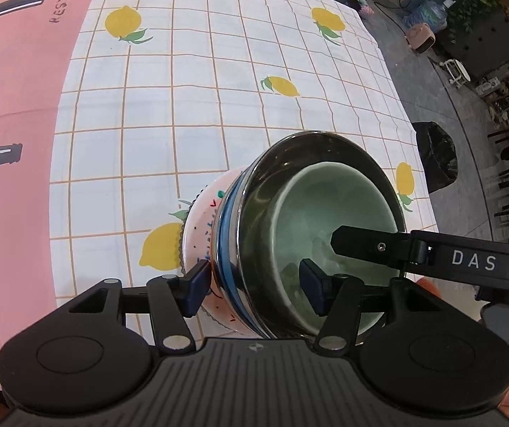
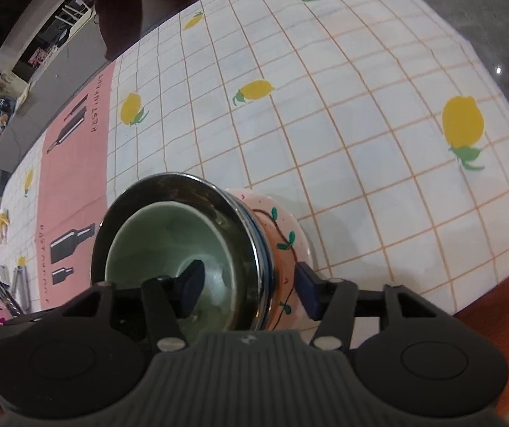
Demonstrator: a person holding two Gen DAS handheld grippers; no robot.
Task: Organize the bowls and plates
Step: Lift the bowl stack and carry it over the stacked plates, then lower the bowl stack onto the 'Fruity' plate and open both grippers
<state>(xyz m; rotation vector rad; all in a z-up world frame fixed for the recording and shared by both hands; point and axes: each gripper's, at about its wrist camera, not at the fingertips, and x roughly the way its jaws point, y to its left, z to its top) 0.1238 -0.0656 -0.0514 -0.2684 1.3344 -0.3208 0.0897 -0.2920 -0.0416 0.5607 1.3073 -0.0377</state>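
A nested stack stands on the lemon-print tablecloth [image 1: 183, 106]. A pink painted bowl [image 1: 202, 220] is at the bottom, a steel bowl [image 1: 265, 178] with a blue band sits in it, and a pale green bowl [image 1: 325, 206] lies inside. My left gripper [image 1: 254, 286] straddles the stack's near wall, one pad outside by the pink bowl and one inside the green bowl, open with slack at the inner pad. My right gripper [image 2: 249, 288] straddles the opposite wall of the pink bowl [image 2: 282, 224] and green bowl [image 2: 169, 231] in the same way, open. One right finger [image 1: 361, 245] reaches into the green bowl.
A pink placemat [image 1: 12, 89] printed with bottles covers the table beside the stack. The table edge runs close on the right in the left wrist view, with a black bin [image 1: 435, 156] and dark chairs on the floor beyond. An orange seat [image 2: 496, 306] lies below the near edge.
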